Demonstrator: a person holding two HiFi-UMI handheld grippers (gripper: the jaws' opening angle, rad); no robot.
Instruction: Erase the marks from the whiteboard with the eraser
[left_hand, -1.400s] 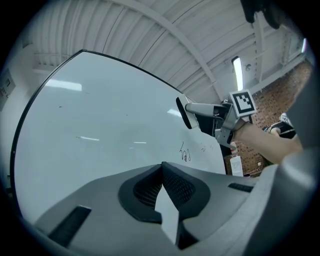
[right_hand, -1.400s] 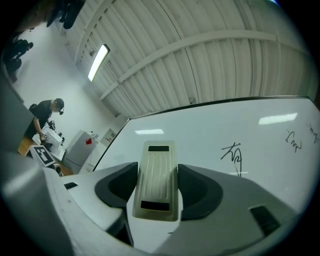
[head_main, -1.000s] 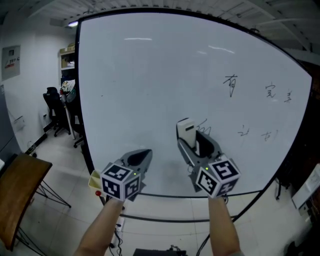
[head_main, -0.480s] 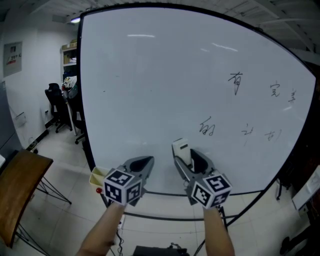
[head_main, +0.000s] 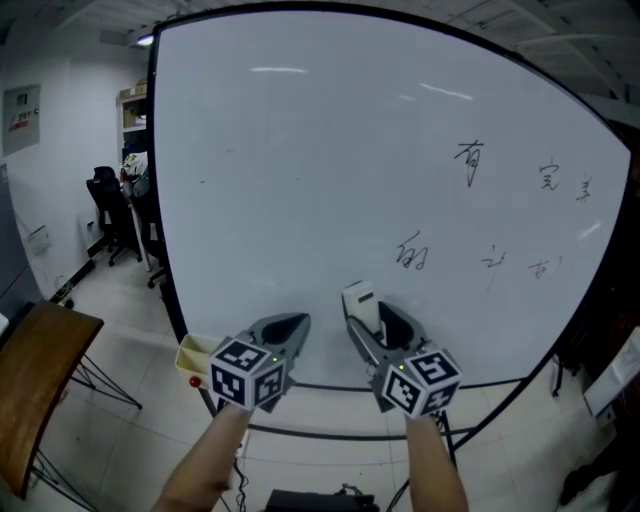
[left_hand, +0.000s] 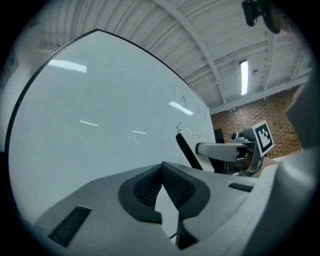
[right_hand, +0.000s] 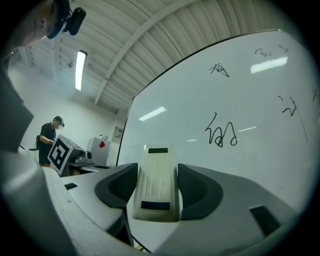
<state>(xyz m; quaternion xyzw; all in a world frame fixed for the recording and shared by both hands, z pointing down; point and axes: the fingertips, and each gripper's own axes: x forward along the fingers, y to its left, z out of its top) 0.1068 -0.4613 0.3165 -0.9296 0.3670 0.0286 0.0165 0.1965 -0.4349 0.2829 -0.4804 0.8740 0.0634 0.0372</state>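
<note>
Leave the left gripper (head_main: 288, 322) out of the work: jaws pressed tip to tip on nothing, parked low at about 7 o'clock of the whiteboard (head_main: 290, 150), just right of a small yellow tray (head_main: 192, 352) at the board's lower edge. Use the right gripper (head_main: 372, 316) alone, clamped on the two long sides of the pale eraser (head_main: 359, 298), with the dark felt face turned toward the board, at about 6 o'clock of the surface and below every mark. Cannot tell whether the felt touches the board yet; looks just short of it. Read the step, by judgement, as the approach to a first stroke. Lift toward 1 o'clock to reach the nearest scribble (head_main: 411, 255). Lay the felt flat, not on an edge, since a tilted pad would likely skip and leave streaks. Press evenly, without squeezing harder, so as not to lever the eraser out of the jaws. Sweep across in overlapping passes, and start a little outside the ink. Then carry on toward 3 o'clock for the two faint marks (head_main: 490, 262), and climb to about 1 o'clock for the three characters (head_main: 470, 162) near the board's right edge. Check each patch for ghost lines before moving on, glare streaks on the glossy surface being easy to mistake for ink.
</note>
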